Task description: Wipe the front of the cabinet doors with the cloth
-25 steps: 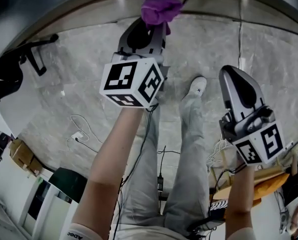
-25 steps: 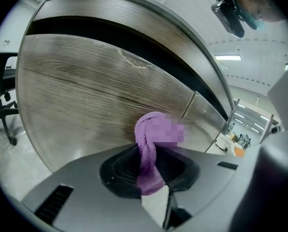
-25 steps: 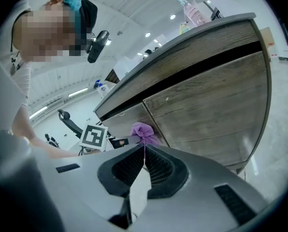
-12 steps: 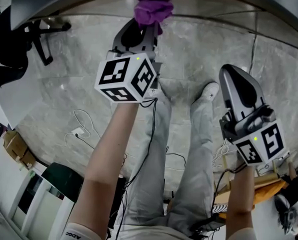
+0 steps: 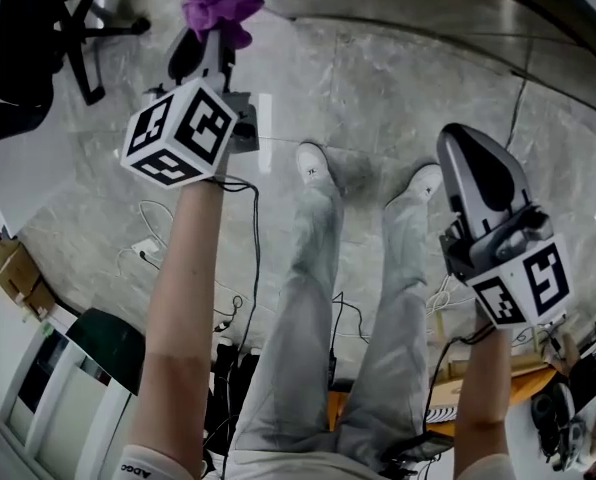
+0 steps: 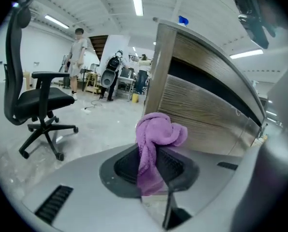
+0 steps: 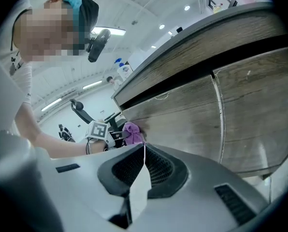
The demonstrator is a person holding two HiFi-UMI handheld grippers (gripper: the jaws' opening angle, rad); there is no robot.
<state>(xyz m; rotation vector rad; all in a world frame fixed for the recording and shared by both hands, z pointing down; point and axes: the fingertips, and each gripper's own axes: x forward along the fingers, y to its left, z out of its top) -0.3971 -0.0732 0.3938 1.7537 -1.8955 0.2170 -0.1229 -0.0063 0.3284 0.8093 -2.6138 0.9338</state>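
The left tongs (image 6: pixel 151 175) were clamped on a purple cloth (image 6: pixel 156 132), which stood bunched above the tips with a strip hanging down between the dark pads. In the right gripper view the cloth (image 7: pixel 132 132) sat against the wood-grain front of the cabinet door (image 7: pixel 182 124), close to the cabinet's far end and just under the dark gap below the worktop (image 7: pixel 197 28). The neighbouring door (image 7: pixel 260 110) lay on the near side of a vertical seam, with nothing on it. The right tongs (image 7: pixel 144 151) were closed together on nothing, held well apart from the cloth and pointing along the cabinet front. In the head view, the person's legs (image 5: pixel 318 318) stood on the grey floor (image 5: pixel 378 98). A black office chair (image 6: pixel 37 95) stood beyond the cabinet's end.
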